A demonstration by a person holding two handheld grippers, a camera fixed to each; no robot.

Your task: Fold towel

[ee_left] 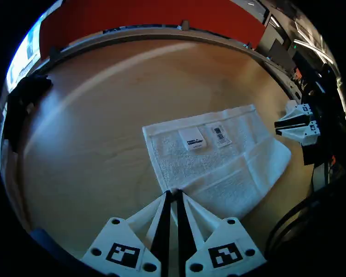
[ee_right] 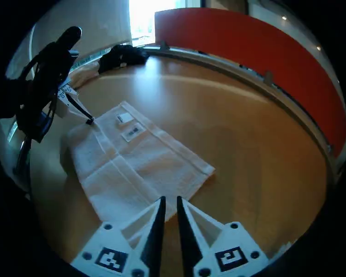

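The left tool (ee_left: 173,194) reaches low over the tabletop (ee_left: 94,138), its fingers pressed all but together on the near corner of the white towel (ee_left: 219,157). The right tool (ee_right: 168,201) points at the opposite edge of the towel with a narrow gap between its fingers, gripping nothing. The towel lies flat on the tabletop, label side up.
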